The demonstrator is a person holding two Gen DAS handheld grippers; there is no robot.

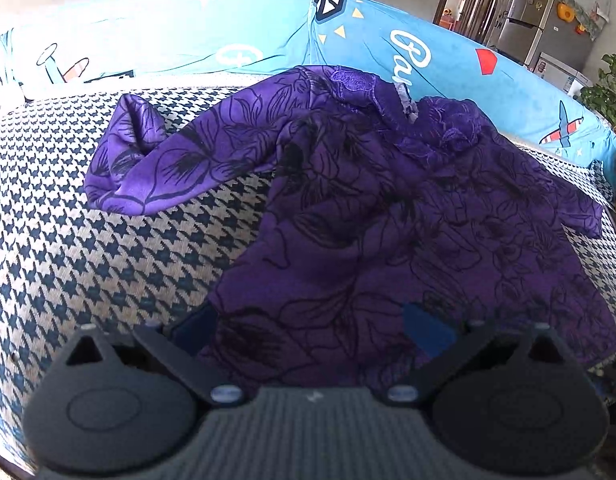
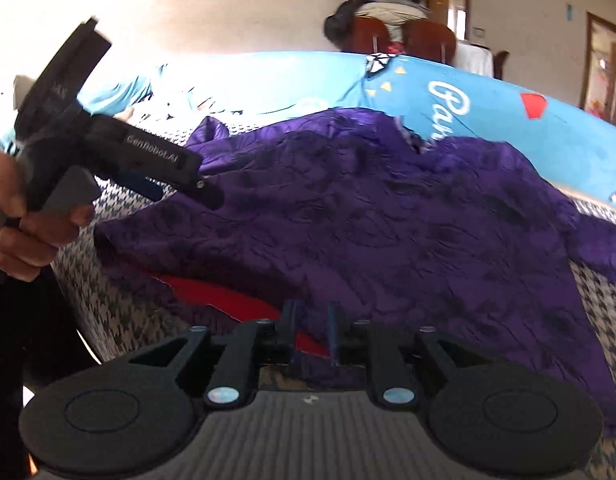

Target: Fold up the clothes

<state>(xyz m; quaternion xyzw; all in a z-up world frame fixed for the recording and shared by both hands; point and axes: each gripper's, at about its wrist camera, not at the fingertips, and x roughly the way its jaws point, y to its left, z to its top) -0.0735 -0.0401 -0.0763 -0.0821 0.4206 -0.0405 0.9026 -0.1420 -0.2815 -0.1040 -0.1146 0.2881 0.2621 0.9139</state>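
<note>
Purple garment [image 1: 388,200] between left fingers [image 1: 426,330]

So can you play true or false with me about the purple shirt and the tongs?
1. The shirt is purple with dark flowers. True.
2. The shirt is folded into a neat square. False: it lies spread out and crumpled.
3. The left tongs are wide open. True.
4. The cover under the shirt is plain white. False: it has a dark-and-white checked pattern.
5. The cushions behind are blue with pictures. True.
6. The right tongs are as wide open as the left. False: only a narrow gap.
</note>
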